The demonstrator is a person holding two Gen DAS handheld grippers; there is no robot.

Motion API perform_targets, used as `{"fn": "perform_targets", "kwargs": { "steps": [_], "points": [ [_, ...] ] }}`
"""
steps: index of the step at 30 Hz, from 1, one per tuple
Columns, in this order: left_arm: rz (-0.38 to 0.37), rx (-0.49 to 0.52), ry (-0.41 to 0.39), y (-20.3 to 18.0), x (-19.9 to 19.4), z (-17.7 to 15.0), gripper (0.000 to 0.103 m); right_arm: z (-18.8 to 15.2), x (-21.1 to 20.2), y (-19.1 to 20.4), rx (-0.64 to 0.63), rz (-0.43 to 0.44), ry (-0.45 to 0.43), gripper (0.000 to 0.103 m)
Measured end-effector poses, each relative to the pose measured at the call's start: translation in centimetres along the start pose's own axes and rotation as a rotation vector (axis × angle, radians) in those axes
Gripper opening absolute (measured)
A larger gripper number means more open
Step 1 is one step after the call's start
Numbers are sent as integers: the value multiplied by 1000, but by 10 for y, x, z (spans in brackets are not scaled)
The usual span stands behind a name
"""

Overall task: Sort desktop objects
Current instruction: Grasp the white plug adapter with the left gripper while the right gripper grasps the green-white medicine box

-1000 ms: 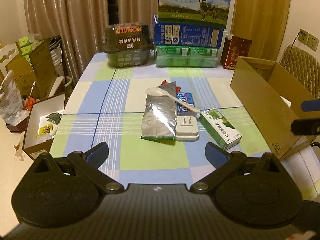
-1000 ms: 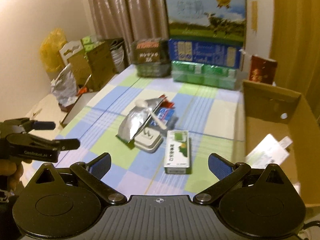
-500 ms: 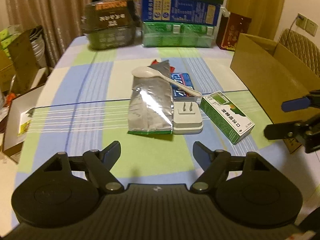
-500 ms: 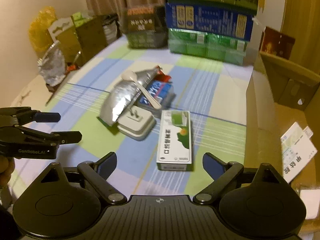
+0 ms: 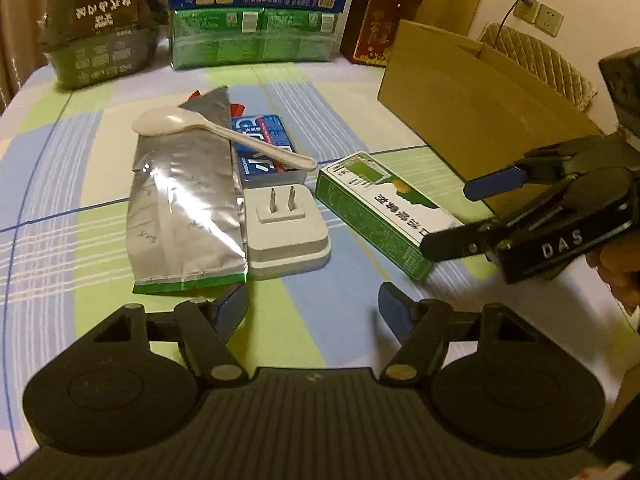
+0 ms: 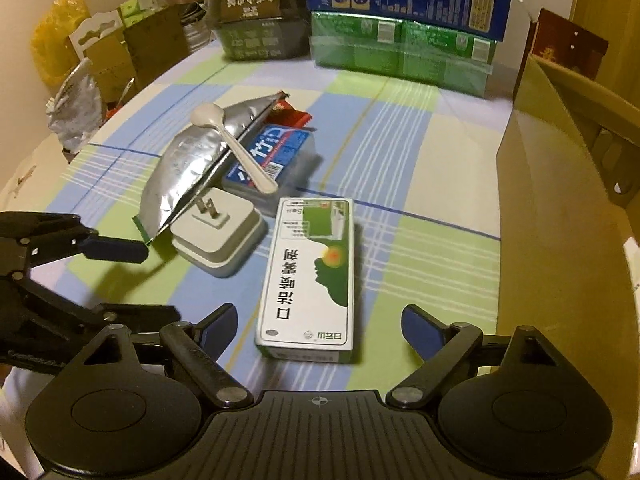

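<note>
Right tongs (image 6: 318, 322): lowered since a second ago, spread wide, empty, straddling near end of green box (image 6: 310, 276) on desk (image 6: 420, 264). Left tongs (image 5: 314, 306): wide, empty, nearing plug adapter (image 5: 286, 232). Grasps imminent.

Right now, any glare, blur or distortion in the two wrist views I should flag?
Left wrist: warm dim light, glare patch on the foil pouch, right gripper slightly smeared, fisheye bending the table lines. Right wrist: green-white box readable, near edge soft, left gripper casting a blurred shadow.
</note>
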State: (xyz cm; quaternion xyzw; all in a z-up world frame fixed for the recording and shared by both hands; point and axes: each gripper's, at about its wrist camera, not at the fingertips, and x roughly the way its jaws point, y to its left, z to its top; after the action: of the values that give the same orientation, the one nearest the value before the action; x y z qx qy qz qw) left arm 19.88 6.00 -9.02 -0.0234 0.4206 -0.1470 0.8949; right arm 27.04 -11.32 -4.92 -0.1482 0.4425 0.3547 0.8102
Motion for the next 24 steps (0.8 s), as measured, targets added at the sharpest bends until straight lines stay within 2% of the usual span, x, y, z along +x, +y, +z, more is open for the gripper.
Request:
{"fn": "perform_targets", "kwargs": {
  "steps": [3, 7, 11, 13, 18, 20, 22, 24],
  "points": [
    [23, 3, -1, 1, 11, 2, 68, -2, 6, 0, -6, -5, 7, 87],
    [93, -12, -26, 5, 15, 5, 68, -4, 12, -1, -4, -4, 11, 87],
    [86, -29, -43, 6, 18, 7, 70, -5, 17, -1, -2, -8, 7, 86],
    [83, -23, -42, 2, 23, 8, 70, -5, 20, -1, -4, -12, 7, 80],
    [112, -29, -45, -3, 37, 12, 70, -5, 24, -2, -9, -18, 13, 57],
    [133, -36, -54, -5, 40, 13, 68, -6, 24, -2, -4, -16, 13, 56],
    [153, -31, -57, -8, 40, 13, 61, -7, 23, -2, -5, -22, 14, 55],
    [155, -32, -52, -10, 37, 12, 61, -9, 20, 0, -1, -19, 23, 54]
  ]
}}
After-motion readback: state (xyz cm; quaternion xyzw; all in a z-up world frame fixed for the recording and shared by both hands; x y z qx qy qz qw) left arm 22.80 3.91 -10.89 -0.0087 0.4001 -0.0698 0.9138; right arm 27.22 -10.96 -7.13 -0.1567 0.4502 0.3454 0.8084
